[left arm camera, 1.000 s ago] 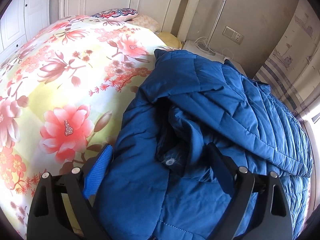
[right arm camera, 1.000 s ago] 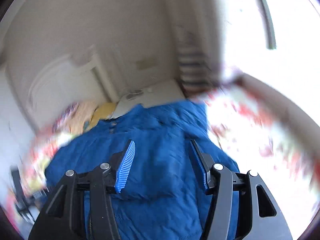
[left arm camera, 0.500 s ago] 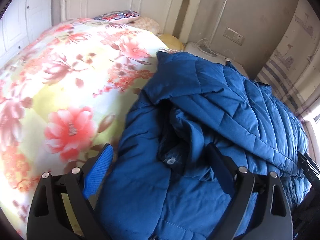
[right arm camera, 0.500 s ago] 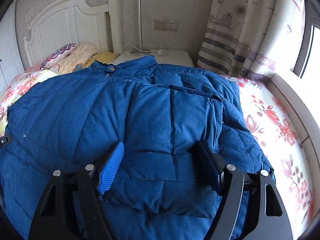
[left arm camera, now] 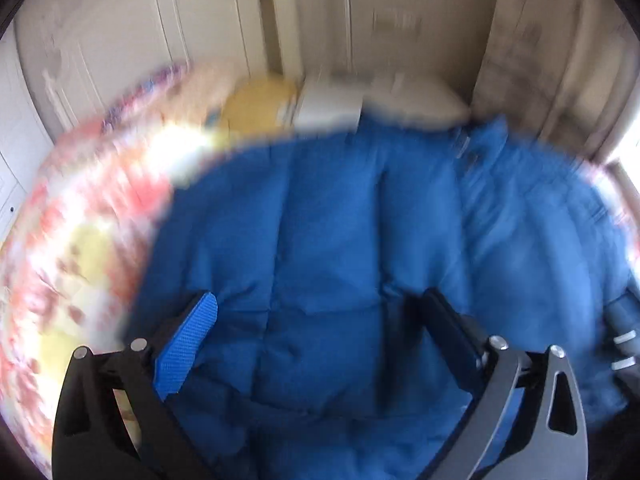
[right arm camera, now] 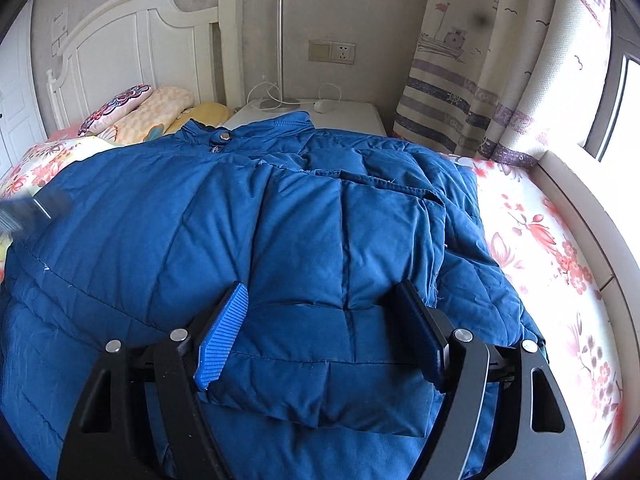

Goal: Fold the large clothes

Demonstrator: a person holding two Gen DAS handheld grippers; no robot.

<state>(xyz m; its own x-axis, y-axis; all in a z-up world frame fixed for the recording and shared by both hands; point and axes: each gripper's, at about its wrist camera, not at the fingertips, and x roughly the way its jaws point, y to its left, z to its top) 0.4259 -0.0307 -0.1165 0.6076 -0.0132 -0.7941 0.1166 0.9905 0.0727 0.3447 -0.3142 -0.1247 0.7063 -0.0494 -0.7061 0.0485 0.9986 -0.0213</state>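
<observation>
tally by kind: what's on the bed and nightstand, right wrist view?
Blue padded jacket: 1
Pillows at the headboard: 3
Lamp on the nightstand: 1
Small white object beside the lamp: 1
Total: 6

A bedroom in daylight, with a bed against a pale wall.

The bed (right arm camera: pixel 532 216) has a white wooden headboard (right arm camera: pixel 132 36) and a sheet with red flowers. Three pillows (right arm camera: pixel 160 114) lie at its head edge. Beside the headboard stands a white nightstand (right arm camera: pixel 352 118) with a thin lamp pole (right arm camera: pixel 280 44) and a white cable on it. On the wall above is a socket (right arm camera: pixel 332 51). A striped curtain (right arm camera: pixel 492 60) with drawn ships hangs by the window (right arm camera: pixel 624 112), which gives bright light. The left wrist view is blurred.
</observation>
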